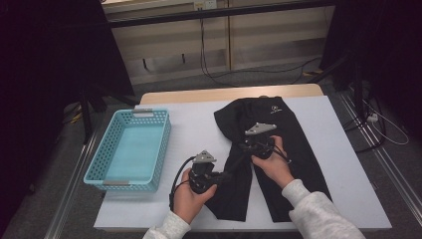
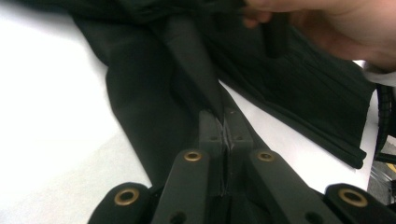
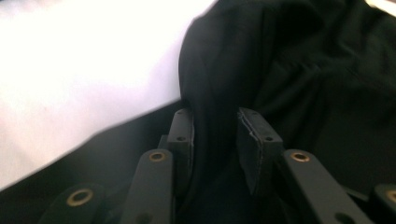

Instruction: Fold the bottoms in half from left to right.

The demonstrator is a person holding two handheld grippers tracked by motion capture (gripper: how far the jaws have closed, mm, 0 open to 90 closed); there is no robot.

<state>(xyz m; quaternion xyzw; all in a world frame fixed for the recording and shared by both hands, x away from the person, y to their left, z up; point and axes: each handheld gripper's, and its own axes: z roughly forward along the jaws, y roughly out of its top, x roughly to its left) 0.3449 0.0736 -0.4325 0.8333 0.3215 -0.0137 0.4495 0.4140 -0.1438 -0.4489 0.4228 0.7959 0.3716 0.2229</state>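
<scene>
I read the black trousers (image 1: 278, 144) as light, limp cloth that will sag and slide, so I'd pinch folded edges, not flat panels. They lie spread on the white desk (image 1: 199, 129). My left gripper (image 2: 223, 122) has its jaws pressed together on a raised fold; my right gripper (image 3: 215, 133) stands part-spread, cloth bunched between the jaws
</scene>
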